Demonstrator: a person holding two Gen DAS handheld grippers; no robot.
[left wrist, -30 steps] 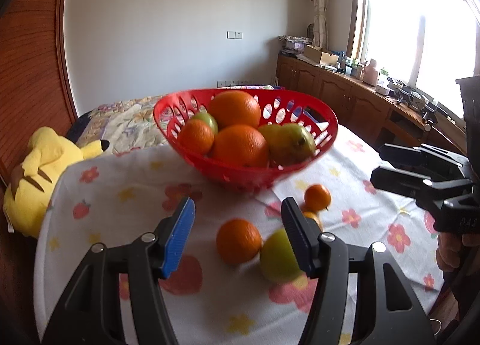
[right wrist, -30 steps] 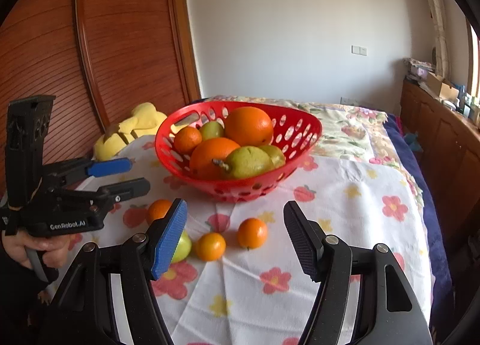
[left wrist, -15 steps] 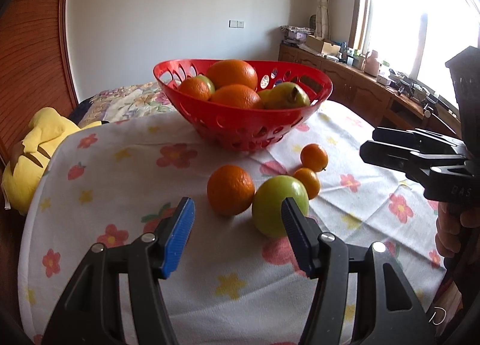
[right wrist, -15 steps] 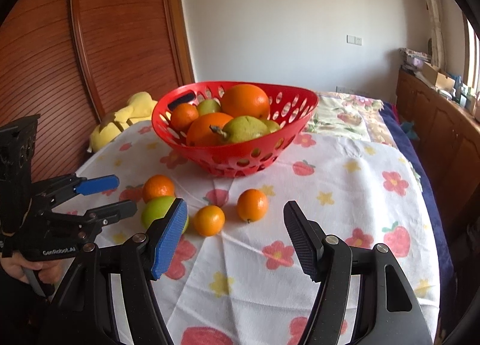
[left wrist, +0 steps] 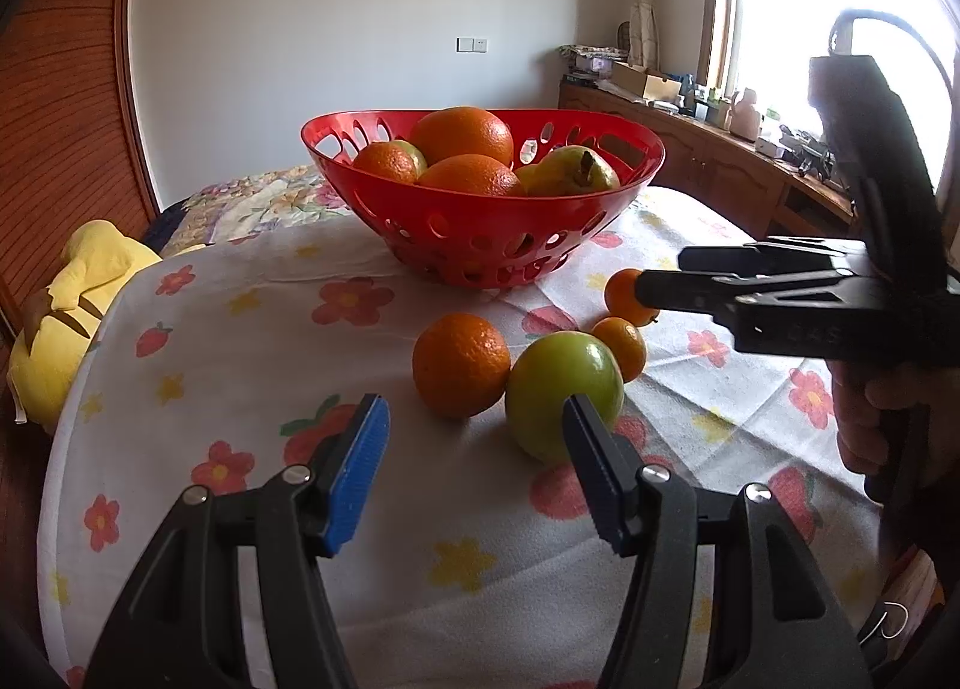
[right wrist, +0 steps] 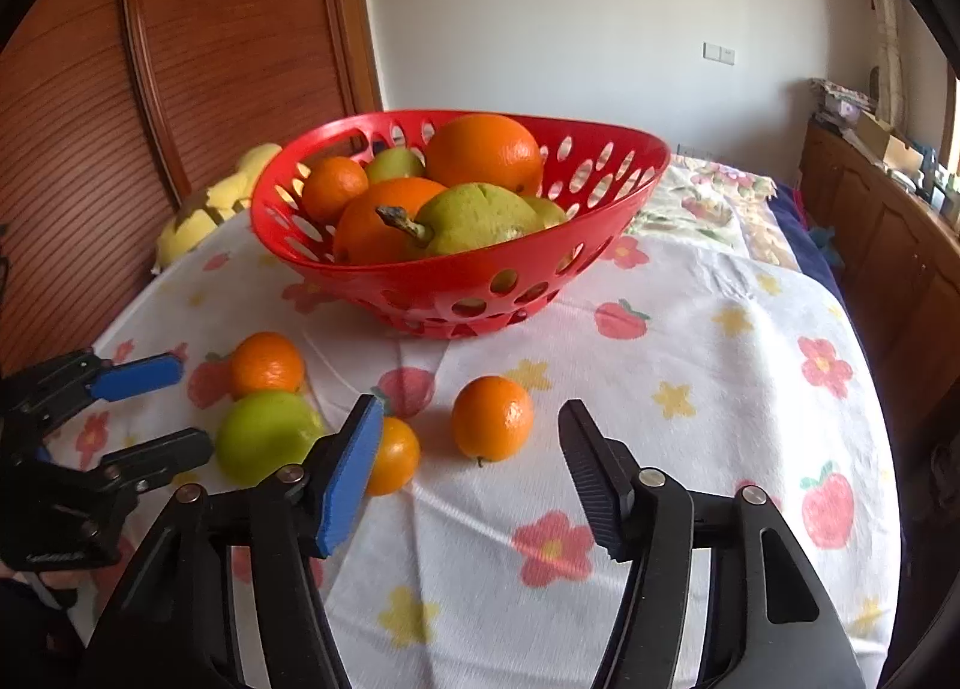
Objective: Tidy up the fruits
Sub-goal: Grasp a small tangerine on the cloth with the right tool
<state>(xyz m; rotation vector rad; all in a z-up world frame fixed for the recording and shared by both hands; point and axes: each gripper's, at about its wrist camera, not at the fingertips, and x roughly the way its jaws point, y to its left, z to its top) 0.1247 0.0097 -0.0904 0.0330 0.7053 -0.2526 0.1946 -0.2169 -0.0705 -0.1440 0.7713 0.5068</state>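
L wrist: L grip (left wrist: 474,437) wide, empty, nr orange (left wrist: 461,364) | R grip (right wrist: 471,440) wide, empty, nr mandarin (right wrist: 492,418) | step: approach | next: close in, clamp, lift to basket (left wrist: 480,245)

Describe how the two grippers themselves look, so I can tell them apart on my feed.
Both look alike: each hand-held gripper, left and right, has a black plastic frame with silver rivets, one blue ribbed pad and one black ribbed pad. Bare hand grips the right one's handle; no sleeve shows.
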